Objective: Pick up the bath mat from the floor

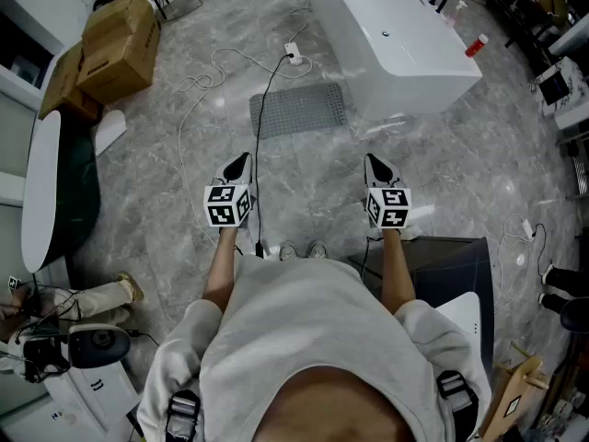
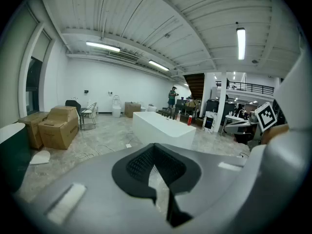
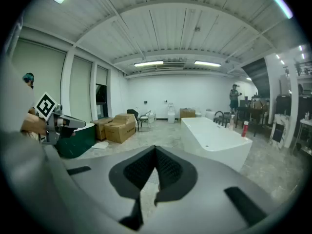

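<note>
The grey bath mat (image 1: 298, 109) lies flat on the marble floor in the head view, just left of the white bathtub (image 1: 398, 35). My left gripper (image 1: 239, 164) is held in the air nearer to me, below the mat's left edge, shut with nothing in it. My right gripper (image 1: 375, 166) hangs level with it below the mat's right side, also shut and empty. Both are well short of the mat. In the left gripper view the shut jaws (image 2: 155, 152) point toward the bathtub (image 2: 163, 129). The right gripper view shows its jaws (image 3: 155, 155) shut, the bathtub (image 3: 219, 141) ahead to the right.
A black cable and a white cord with a plug (image 1: 293, 55) run across the floor past the mat's left side. Cardboard boxes (image 1: 115, 49) stand at the far left, beside a dark green tub (image 1: 55, 191). A dark cabinet (image 1: 460, 274) stands at my right.
</note>
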{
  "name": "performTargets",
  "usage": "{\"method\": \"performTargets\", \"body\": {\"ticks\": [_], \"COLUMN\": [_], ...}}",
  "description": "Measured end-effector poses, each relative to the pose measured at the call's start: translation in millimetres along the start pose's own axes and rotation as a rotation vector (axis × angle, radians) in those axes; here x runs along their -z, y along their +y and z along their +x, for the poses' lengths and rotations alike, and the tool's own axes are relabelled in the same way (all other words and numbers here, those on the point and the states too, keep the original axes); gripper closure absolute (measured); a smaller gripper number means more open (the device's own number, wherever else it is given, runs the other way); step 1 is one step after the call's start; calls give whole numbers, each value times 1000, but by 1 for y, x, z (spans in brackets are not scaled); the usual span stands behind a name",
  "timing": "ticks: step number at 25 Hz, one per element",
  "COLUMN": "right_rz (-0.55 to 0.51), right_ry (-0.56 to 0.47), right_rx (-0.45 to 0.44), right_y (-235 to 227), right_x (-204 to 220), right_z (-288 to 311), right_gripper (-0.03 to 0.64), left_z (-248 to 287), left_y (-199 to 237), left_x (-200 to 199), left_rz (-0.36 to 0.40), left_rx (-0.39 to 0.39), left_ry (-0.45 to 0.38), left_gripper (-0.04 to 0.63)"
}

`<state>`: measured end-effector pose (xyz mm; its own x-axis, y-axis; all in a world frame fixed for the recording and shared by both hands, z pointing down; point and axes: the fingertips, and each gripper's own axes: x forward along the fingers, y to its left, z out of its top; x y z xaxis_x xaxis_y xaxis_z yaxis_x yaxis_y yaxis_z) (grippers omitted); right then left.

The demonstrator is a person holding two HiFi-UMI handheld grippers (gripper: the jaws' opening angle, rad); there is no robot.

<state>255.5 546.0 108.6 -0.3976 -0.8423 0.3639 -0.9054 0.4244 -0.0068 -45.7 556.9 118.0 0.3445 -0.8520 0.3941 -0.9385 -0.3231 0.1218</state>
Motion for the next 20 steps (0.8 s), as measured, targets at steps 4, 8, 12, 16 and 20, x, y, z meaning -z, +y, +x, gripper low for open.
{"method": "performTargets", "body": {"ticks": [4, 8, 12, 16, 20], "right_rz": [-3, -5, 5, 19, 20], "right_ry": [-4, -1, -23, -74, -77], "right_rx": [-5, -10, -14, -41, -65], "right_y": [-5, -8, -14, -20, -28], "right_x": [1, 1, -2, -9, -6], "right_z": [-1, -3, -6, -7, -3], "right_gripper": [603, 603, 603, 492, 348], "left_z": [1, 2, 4, 9, 16], "left_y": [-7, -11, -16, -26, -39], "left_x": [1, -2, -5, -8, -9], "left_rz": [5, 6, 5, 13, 7], "left_rx": [0, -7, -14, -19, 8], "left_ry": [5, 3, -1, -11, -31], "left_gripper": [583, 583, 583, 583, 555]}}
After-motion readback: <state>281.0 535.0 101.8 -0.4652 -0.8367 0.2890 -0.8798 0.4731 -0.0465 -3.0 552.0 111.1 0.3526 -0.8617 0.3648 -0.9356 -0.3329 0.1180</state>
